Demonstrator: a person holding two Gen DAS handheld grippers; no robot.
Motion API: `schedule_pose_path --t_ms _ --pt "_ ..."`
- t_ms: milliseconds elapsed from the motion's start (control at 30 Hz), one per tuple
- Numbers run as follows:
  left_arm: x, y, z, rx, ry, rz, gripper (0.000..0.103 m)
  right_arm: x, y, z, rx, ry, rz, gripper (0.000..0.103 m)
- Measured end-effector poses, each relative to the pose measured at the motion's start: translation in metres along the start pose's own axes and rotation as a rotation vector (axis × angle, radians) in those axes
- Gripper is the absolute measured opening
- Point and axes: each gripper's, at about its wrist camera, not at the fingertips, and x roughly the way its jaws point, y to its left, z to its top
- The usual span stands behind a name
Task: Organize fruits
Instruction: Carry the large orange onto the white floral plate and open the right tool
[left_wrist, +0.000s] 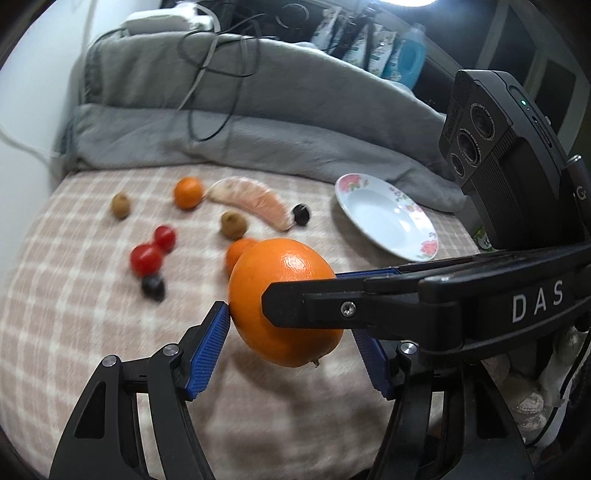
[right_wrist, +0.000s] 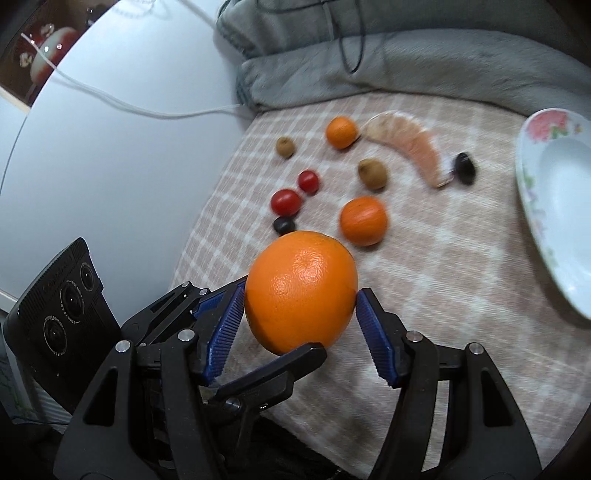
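Note:
A large orange (left_wrist: 284, 266) hangs above the checked blanket (left_wrist: 74, 332), and both grippers are shut on it. In the left wrist view my left gripper (left_wrist: 288, 321) presses its blue pads (left_wrist: 207, 354) against the orange's two sides, while a black finger of the right gripper (left_wrist: 314, 302) crosses its front. In the right wrist view my right gripper (right_wrist: 300, 295) clamps the same orange (right_wrist: 299, 280) from left and right. A finger of the left gripper (right_wrist: 295, 358) sits under it. A flowered white plate (left_wrist: 384, 218) lies to the right, with nothing in it.
Spread on the blanket are two small oranges (right_wrist: 364, 220), two kiwis (right_wrist: 373, 173), two cherry tomatoes (right_wrist: 286, 202), two dark grapes (right_wrist: 464, 168) and a peeled pomelo segment (right_wrist: 410, 142). A grey duvet (left_wrist: 258, 110) with cables borders the back. A white wall (right_wrist: 110, 147) runs along the left.

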Motion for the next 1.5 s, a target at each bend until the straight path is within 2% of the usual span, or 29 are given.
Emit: schedule_pose_path --t_ms 367,567,767,967,1233,1500 --pt "0.031 -0.049 0.038 0.097 -0.022 -0.032 0.066 -0.045 -0.047 0.006 0.055 -0.064 -0.061 0.066" --pt "0.053 -0.074 0.058 0.151 -0.029 -0.055 0.066 -0.067 -0.085 0.013 0.132 -0.110 -0.050 0.066" --pt "0.080 -0.099 0.066 0.211 0.004 -0.071 0.066 -0.085 -0.114 0.019 0.178 -0.150 -0.082 0.066" --pt "0.097 -0.109 0.068 0.218 0.040 -0.102 0.066 -0.097 -0.143 0.018 0.228 -0.166 -0.095 0.066" --pt "0.101 -0.114 0.068 0.236 0.056 -0.116 0.065 -0.109 -0.157 0.022 0.256 -0.211 -0.111 0.064" --pt "0.084 -0.109 0.070 0.231 0.024 -0.103 0.065 -0.125 -0.148 0.022 0.217 -0.283 -0.213 0.065"
